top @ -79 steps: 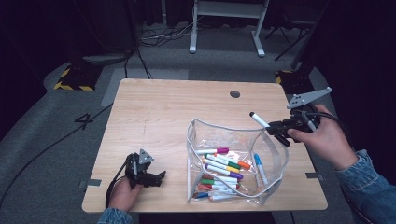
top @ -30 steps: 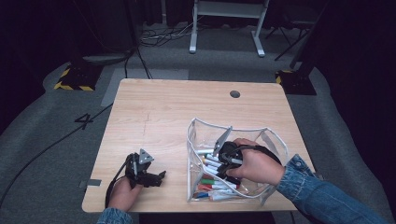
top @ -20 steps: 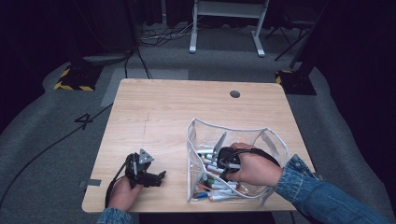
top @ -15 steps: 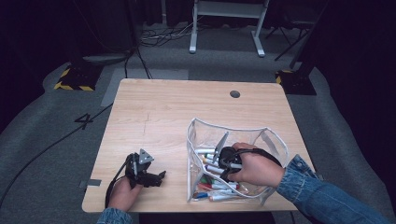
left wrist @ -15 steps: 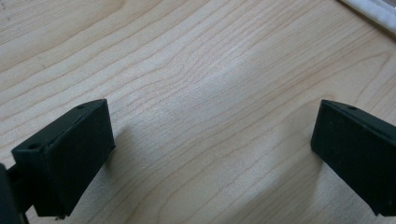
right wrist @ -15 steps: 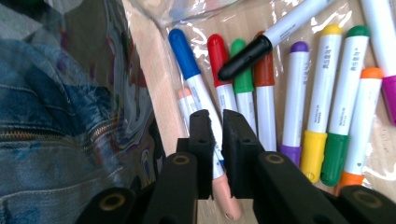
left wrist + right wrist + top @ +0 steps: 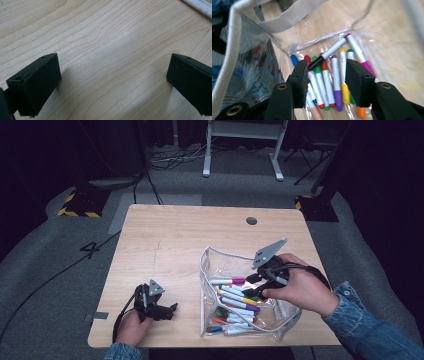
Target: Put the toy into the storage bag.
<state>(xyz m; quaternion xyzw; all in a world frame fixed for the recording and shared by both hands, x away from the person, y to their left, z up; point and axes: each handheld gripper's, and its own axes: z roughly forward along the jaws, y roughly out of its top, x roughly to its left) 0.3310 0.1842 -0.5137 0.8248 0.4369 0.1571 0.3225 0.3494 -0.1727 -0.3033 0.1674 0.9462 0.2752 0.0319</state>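
Wooden table (image 7: 190, 245), clear pouch (image 7: 215, 257) at its near right holding coloured markers (image 7: 235, 297) with no readable labels, right gripper (image 7: 325, 75) inside the pouch, jaws released above the markers, left gripper (image 7: 170, 309) resting near the table's front-left corner, jaws spread wide

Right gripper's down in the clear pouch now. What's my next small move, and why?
Probably lift the right gripper straight up out of the pouch. Its jaws stand apart with nothing between them, and the black-capped marker lies loose across the other markers, so the drop looks finished.
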